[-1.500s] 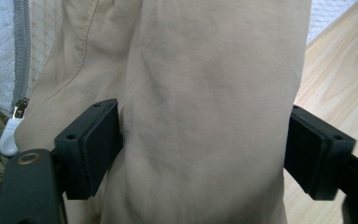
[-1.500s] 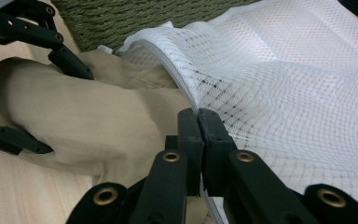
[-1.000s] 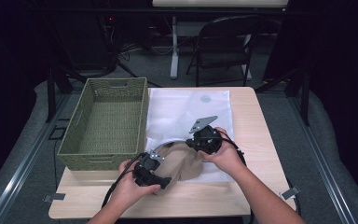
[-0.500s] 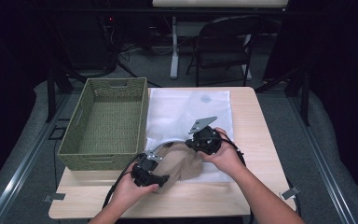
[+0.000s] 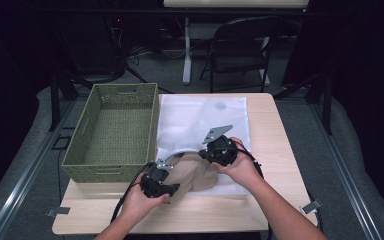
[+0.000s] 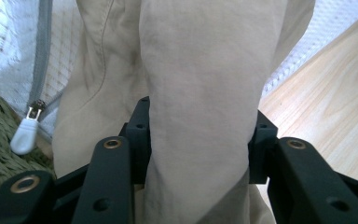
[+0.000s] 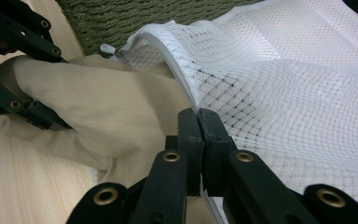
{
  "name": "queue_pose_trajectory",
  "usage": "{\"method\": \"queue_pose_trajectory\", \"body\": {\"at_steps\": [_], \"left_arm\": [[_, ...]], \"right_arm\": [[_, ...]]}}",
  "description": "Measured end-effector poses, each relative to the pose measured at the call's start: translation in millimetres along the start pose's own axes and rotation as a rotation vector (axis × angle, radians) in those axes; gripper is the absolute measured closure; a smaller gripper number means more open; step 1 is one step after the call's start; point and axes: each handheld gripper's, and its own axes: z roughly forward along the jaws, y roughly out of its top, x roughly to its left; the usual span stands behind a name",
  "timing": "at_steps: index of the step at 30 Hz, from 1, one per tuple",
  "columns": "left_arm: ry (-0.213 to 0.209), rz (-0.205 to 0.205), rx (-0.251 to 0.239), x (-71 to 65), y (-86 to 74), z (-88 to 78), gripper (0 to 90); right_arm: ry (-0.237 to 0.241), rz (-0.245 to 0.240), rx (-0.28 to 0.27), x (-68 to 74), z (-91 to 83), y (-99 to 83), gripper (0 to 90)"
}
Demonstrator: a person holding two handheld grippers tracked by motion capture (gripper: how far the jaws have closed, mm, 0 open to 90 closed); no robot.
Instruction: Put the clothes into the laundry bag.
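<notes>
Tan garment (image 6: pixel 196 93) clamped between left hand-held gripper (image 6: pixel 198 140) jaws.

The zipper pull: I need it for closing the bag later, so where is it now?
In the left gripper view, the white zipper pull hangs at the left, beside the beige garment, at the mesh bag's edge over the green basket.

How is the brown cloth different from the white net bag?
The tan cloth is solid and bunched up; the white mesh bag is see-through netting, lying mostly flat. The bag has a grey zipper; the cloth shows none. The left gripper pinches the cloth, the right gripper the bag's edge. Both are soft fabric.
</notes>
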Motion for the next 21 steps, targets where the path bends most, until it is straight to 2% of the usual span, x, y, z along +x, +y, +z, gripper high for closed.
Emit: {"method": "queue_pose_trajectory", "body": {"at_steps": [12,16,21], "left_arm": [[0.011,-0.010,-0.035,-0.4,13.7,-8.9,59.5],[0.021,-0.007,-0.042,-1.1,18.3,-7.8,59.6],[0.021,-0.023,-0.046,-1.4,23.7,-3.5,59.7]], "right_arm": [[-0.002,-0.001,-0.013,0.5,-2.5,1.8,88.6],[-0.005,-0.002,-0.015,0.8,-3.6,2.6,88.6],[-0.003,0.000,-0.019,1.0,-3.7,2.8,88.6]]}}
